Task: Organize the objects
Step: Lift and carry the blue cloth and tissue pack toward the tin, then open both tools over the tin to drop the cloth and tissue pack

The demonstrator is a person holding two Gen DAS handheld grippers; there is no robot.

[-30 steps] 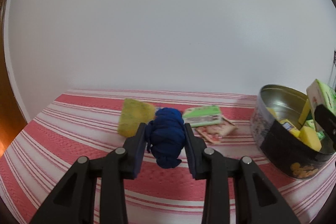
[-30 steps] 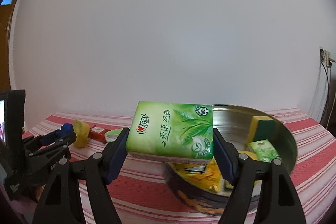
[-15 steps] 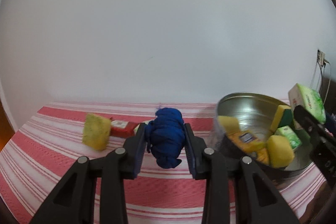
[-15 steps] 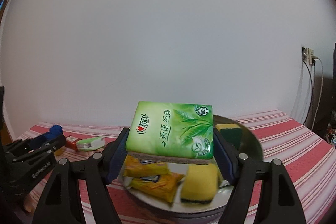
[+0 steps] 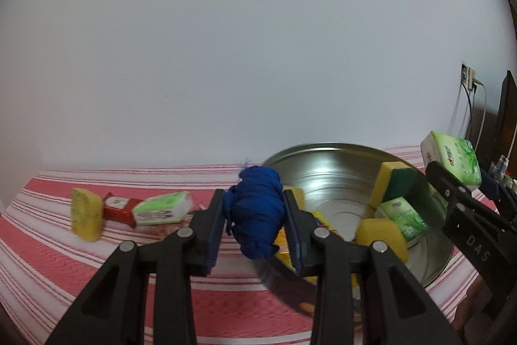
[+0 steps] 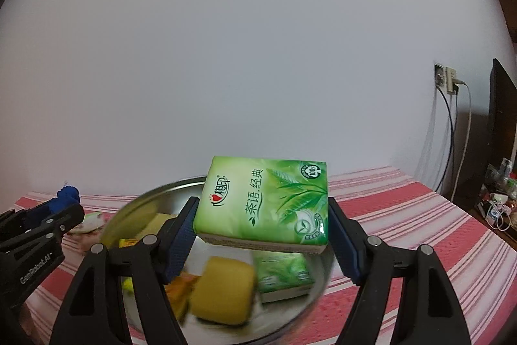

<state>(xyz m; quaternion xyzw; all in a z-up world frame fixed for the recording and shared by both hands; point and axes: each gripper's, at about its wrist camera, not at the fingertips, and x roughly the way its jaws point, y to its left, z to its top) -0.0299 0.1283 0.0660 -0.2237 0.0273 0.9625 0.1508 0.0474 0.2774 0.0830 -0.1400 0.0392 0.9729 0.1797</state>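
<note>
My left gripper (image 5: 255,222) is shut on a knotted blue cloth bundle (image 5: 257,212), held above the near rim of a round metal tin (image 5: 323,164). My right gripper (image 6: 261,225) is shut on a green tissue pack (image 6: 265,202), held over the same tin (image 6: 161,193). Inside the tin lie yellow sponges (image 6: 223,293), another green tissue pack (image 6: 284,275) and yellow snack packets (image 5: 323,220). In the left wrist view the right gripper (image 5: 458,180) with its tissue pack (image 5: 452,156) shows at the right edge.
On the red-and-white striped tablecloth (image 5: 97,254), left of the tin, lie a yellow sponge (image 5: 84,214), a red packet (image 5: 118,209) and a green-and-white pack (image 5: 161,210). A white wall stands behind. Cables (image 6: 452,131) and a dark panel (image 6: 501,125) sit at the far right.
Both grippers have swung right with their loads. The tin has come from the right side to directly beneath them; the loose items on the cloth have slid to the left of view.
</note>
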